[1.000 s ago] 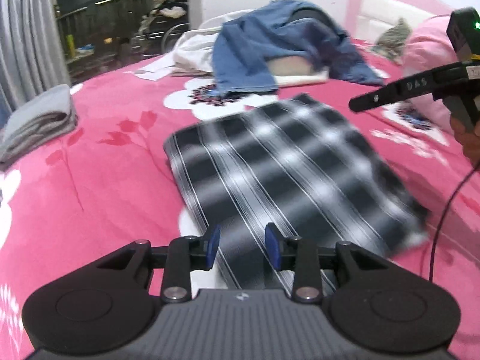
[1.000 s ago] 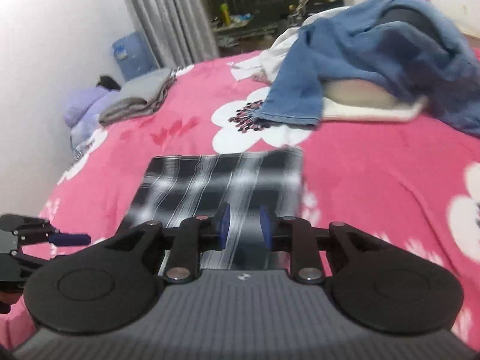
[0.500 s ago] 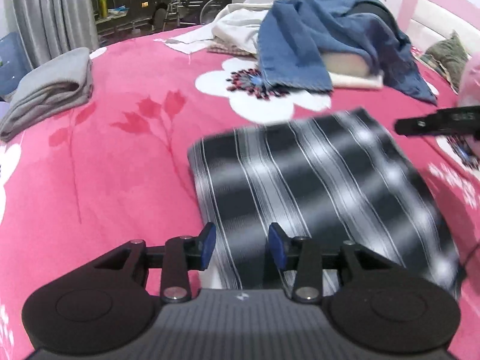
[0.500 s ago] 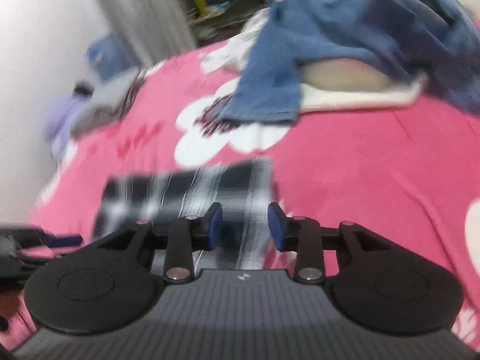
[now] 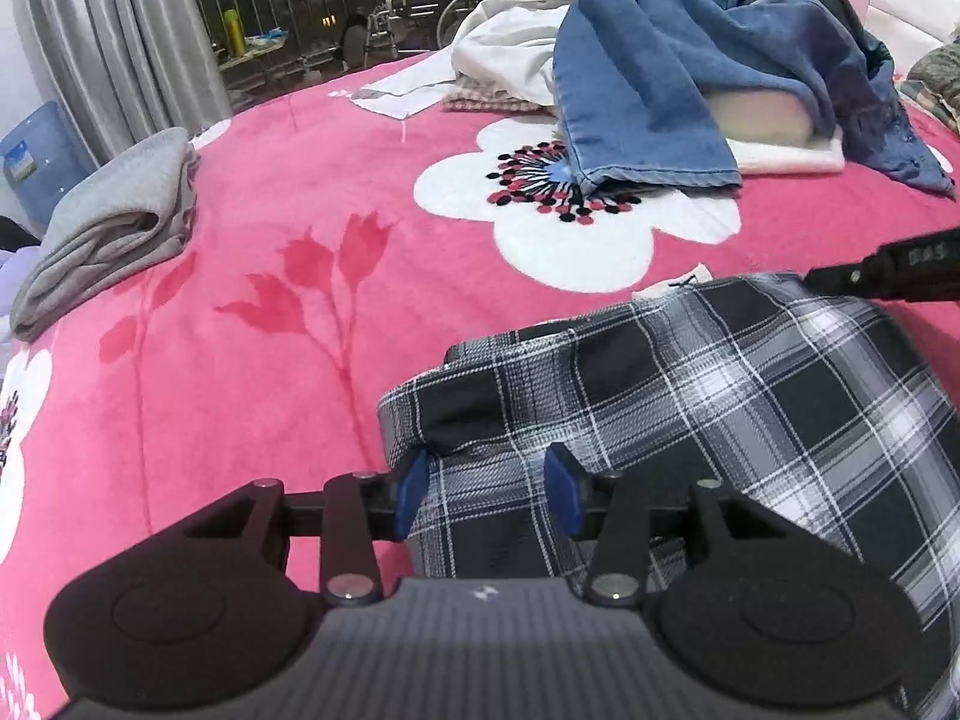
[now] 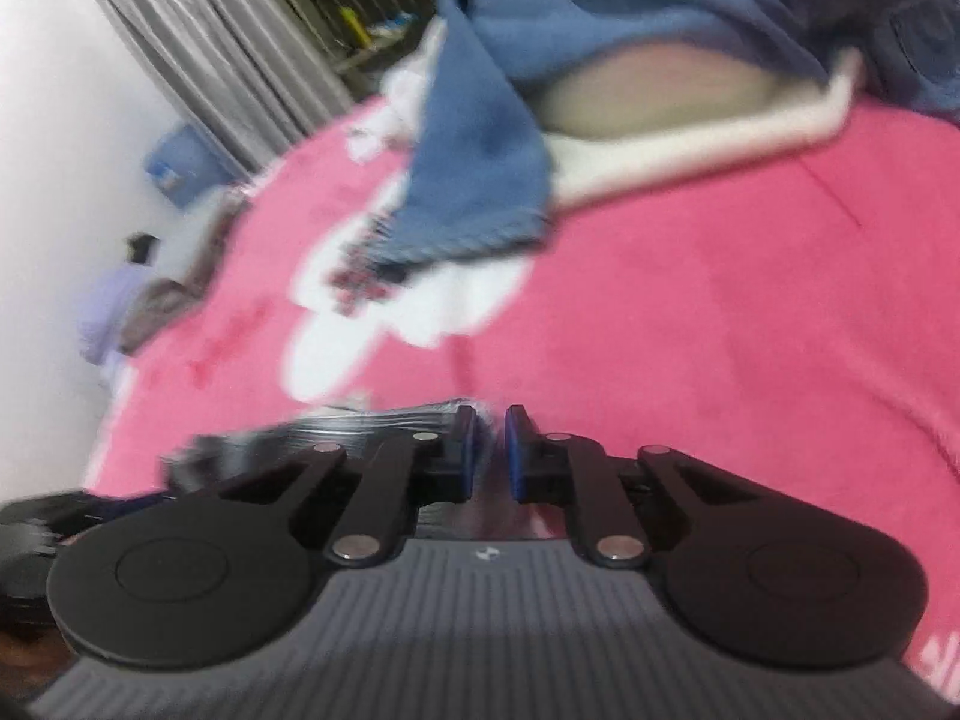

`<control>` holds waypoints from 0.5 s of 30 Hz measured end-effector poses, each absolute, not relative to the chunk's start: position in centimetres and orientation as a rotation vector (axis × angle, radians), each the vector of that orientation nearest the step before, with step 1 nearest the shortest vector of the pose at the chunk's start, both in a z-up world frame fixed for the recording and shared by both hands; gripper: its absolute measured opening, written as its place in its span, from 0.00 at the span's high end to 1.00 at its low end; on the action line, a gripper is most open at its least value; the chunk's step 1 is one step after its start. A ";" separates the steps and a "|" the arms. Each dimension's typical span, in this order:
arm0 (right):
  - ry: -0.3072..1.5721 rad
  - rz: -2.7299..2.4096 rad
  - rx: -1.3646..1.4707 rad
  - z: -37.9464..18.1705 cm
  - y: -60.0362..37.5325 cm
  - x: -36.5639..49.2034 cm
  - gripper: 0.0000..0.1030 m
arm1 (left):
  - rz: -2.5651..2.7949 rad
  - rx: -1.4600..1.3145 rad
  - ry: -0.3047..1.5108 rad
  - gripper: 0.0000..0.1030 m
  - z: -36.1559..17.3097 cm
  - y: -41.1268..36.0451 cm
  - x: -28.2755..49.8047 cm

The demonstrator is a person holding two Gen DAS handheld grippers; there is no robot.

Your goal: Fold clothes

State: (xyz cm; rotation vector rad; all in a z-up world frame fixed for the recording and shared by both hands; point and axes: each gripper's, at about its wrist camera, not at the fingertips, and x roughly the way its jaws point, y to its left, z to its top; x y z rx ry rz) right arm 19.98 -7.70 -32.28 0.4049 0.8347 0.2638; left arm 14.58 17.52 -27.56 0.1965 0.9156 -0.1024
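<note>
A folded black-and-white plaid garment [image 5: 690, 408] lies on the pink flowered bedspread [image 5: 270, 240]. My left gripper [image 5: 487, 495] is open, low over the garment's near left corner, its blue pads either side of the cloth. My right gripper [image 6: 491, 450] has its pads close together at the garment's far edge [image 6: 360, 420]; that view is blurred and I cannot tell if cloth is between them. One right finger also shows in the left wrist view [image 5: 888, 267] at the garment's far right corner.
A heap of blue denim [image 5: 690, 78] and white clothes [image 5: 510, 42] lies at the far side of the bed. A folded grey garment [image 5: 114, 228] sits at the left edge. Grey curtains [image 5: 120, 30] and a blue water jug [image 5: 36, 156] stand beyond.
Both grippers have dropped lower and closer to the plaid garment. The right gripper's pads have closed in from half open and it has moved to the garment's far edge.
</note>
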 end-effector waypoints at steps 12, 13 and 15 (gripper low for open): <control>0.725 0.566 0.162 -23.9 -0.6 17.6 0.93 | -0.074 0.159 0.961 0.52 -27.4 17.7 15.2; 0.759 0.593 0.152 -24.2 0.4 17.9 0.93 | -0.071 0.157 0.965 0.52 -27.4 17.7 15.3; 0.829 0.624 0.119 -25.4 2.4 18.7 0.93 | -0.067 0.154 0.972 0.52 -27.3 17.7 15.3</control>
